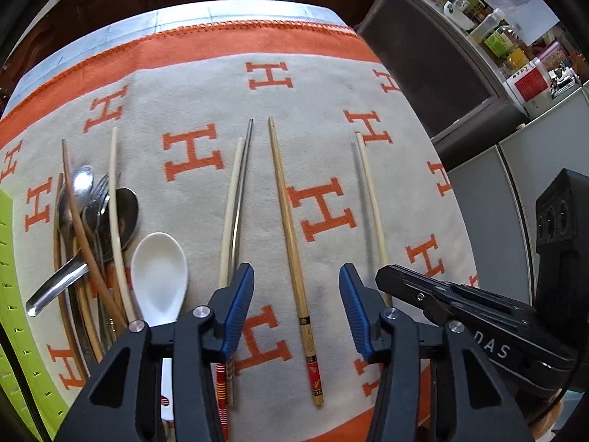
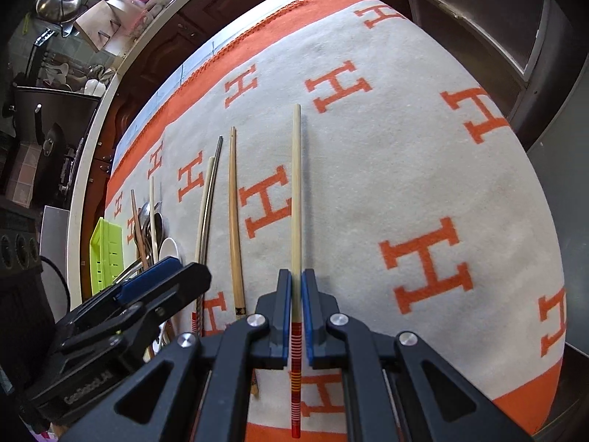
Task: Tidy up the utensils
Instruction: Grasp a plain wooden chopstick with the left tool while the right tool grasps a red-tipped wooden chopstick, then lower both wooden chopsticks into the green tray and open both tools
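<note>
Chopsticks lie sorted in a row on the blanket-covered worktop point(image 2: 423, 147). My right gripper point(image 2: 296, 283) has its jaws clamped on the pale chopstick point(image 2: 295, 184) near its red-striped end. My left gripper point(image 1: 296, 287) hangs with jaws apart over the brown patterned chopstick point(image 1: 291, 243), not touching it. To pair well, I should keep the pale stick level and set it parallel to its mate point(image 1: 230, 217), probably the one beside the metal stick point(image 1: 243, 199). The mixed pile point(image 1: 92, 221) by the green basket point(image 1: 14, 294) remains unsorted.

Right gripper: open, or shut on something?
Shut: the right gripper has its blue pads pressed on a pale chopstick with a red-striped end.
</note>
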`<move>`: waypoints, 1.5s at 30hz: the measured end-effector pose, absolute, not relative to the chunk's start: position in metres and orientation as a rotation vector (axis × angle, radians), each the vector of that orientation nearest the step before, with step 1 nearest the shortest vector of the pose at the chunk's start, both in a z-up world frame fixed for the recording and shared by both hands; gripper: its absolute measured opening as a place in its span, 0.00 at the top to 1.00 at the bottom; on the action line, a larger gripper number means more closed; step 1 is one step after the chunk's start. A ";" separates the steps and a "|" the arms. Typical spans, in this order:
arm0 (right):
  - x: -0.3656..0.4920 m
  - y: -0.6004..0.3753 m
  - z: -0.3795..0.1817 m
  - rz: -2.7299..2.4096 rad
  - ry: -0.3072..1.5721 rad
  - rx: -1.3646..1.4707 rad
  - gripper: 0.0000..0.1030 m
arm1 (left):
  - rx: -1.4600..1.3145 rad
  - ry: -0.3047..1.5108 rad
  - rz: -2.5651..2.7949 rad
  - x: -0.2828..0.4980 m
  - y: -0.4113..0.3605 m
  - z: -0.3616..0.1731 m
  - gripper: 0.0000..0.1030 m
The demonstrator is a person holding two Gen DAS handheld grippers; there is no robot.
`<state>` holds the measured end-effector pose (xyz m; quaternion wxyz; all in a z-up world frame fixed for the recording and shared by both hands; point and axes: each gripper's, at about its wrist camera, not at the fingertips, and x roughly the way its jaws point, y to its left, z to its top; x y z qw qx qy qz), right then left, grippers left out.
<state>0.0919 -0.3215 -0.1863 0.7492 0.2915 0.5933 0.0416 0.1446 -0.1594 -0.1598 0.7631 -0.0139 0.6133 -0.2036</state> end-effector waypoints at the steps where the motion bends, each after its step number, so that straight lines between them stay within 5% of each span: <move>1: 0.090 -0.323 -0.186 0.088 1.294 0.643 0.94 | -0.023 1.346 -0.439 0.145 -0.164 -0.163 0.56; 12: 0.080 -0.332 -0.187 0.093 1.281 0.684 0.94 | 0.078 1.406 -0.395 0.147 -0.192 -0.185 0.67; 14: 0.080 -0.332 -0.187 0.092 1.280 0.683 0.94 | 0.103 1.390 -0.376 0.146 -0.198 -0.186 0.73; 16: 0.078 -0.332 -0.187 0.092 1.279 0.682 0.94 | 0.119 1.370 -0.359 0.147 -0.200 -0.187 0.91; 19: 0.075 -0.331 -0.186 0.087 1.278 0.679 0.94 | 0.080 1.362 -0.367 0.150 -0.192 -0.187 0.95; 31: 0.062 -0.314 -0.160 0.101 1.240 0.641 0.94 | -0.068 1.255 -0.405 0.122 -0.130 -0.143 0.96; 45: 0.074 -0.178 -0.094 0.358 1.229 0.419 0.95 | -0.105 1.031 -0.161 0.046 0.055 -0.059 0.95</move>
